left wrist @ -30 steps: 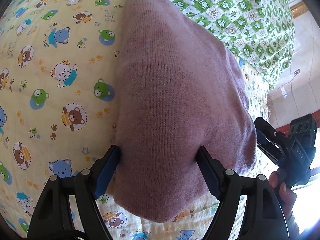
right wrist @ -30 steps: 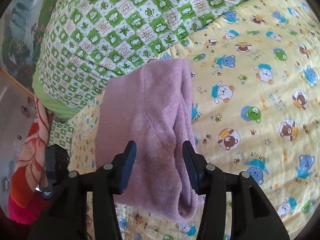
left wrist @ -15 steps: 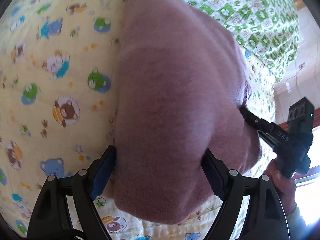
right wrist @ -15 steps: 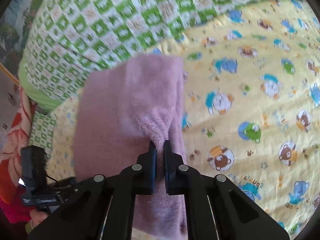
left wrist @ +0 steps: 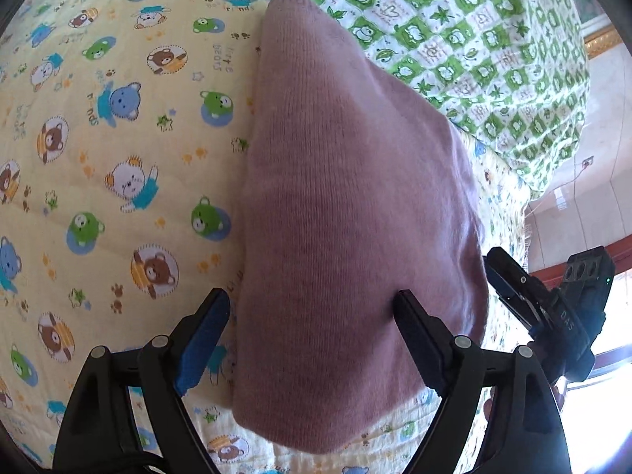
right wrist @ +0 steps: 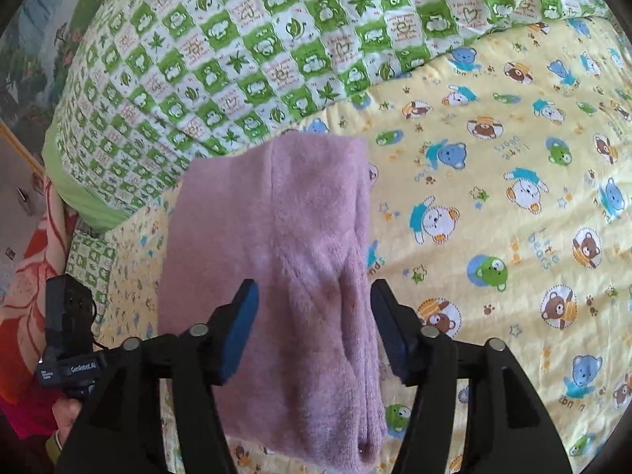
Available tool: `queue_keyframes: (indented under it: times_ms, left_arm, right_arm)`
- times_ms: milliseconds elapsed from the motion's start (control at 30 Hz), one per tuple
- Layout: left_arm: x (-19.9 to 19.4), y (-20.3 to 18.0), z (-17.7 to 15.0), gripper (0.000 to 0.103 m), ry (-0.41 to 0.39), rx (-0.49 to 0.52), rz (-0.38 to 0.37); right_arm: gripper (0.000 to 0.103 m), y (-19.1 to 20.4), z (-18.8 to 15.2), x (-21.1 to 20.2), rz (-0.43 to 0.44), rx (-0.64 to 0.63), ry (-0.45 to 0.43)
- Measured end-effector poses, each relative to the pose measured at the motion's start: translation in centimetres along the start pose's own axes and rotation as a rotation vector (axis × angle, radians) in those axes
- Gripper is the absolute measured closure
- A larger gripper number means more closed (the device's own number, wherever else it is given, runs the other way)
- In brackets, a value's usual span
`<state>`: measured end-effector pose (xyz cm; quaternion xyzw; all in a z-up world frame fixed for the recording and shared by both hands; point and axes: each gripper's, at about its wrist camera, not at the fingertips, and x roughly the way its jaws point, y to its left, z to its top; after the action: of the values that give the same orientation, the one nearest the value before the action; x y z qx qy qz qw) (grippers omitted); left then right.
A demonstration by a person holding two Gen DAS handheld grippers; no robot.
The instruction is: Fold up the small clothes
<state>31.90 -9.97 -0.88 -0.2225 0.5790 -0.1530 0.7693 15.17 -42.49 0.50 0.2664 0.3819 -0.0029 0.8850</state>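
Left wrist view, item one: pink knit garment [left wrist: 355,205], folded into a narrow stack, lying on my yellow bear-print bedsheet [left wrist: 118,158] just beside the green checked quilt [left wrist: 474,39]. Left gripper [left wrist: 312,308]: fingers wide apart, straddling the near end, pads not pressing. Right wrist view, item two: right gripper [right wrist: 314,300], jaws opening, knit between them but free of the pads. Step, as I judge it: release after a fold. Next move calls for lifting both grippers clear without snagging the fuzzy knit, then checking the stack lies flat
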Motion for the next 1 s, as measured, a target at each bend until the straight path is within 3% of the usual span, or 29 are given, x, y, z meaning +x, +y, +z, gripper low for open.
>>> queue_keyframes:
  times_ms: [233, 400, 533, 633, 667, 733, 800, 1000]
  left_arm:
    - [1.9, 0.5, 2.5, 0.015, 0.004, -0.021, 0.017]
    - [3.3, 1.8, 3.2, 0.016, 0.013, -0.044, -0.013]
    - [4.7, 2.9, 3.6, 0.031, 0.027, -0.085, -0.111]
    - [4.9, 2.9, 3.6, 0.043, 0.012, -0.077, -0.13]
    - [4.7, 2.8, 3.5, 0.048, 0.007, -0.066, -0.127]
    - [3.8, 2.4, 3.2, 0.055, -0.014, -0.037, -0.129]
    - [3.0, 1.9, 3.0, 0.061, -0.03, -0.021, -0.14]
    - [-2.0, 1.1, 1.9, 0.062, -0.097, 0.035, -0.127]
  right_arm:
    - [0.042, -0.8, 1.4, 3.3, -0.003, -0.009, 0.058]
    - [0.042, -1.7, 2.3, 5.8, 0.056, -0.001, 0.114]
    - [0.04, -2.4, 2.8, 7.4, 0.116, 0.025, 0.151]
    - [0.04, -3.2, 2.9, 8.0, 0.179, 0.088, 0.16]
    - [0.043, -3.3, 2.8, 8.1, 0.193, 0.097, 0.161]
    - [0.064, -3.2, 2.5, 8.0, 0.232, 0.115, 0.174]
    - [0.07, -2.7, 2.5, 7.4, 0.24, 0.118, 0.159]
    - [0.073, 1.1, 2.4, 4.9, 0.282, 0.094, 0.099]
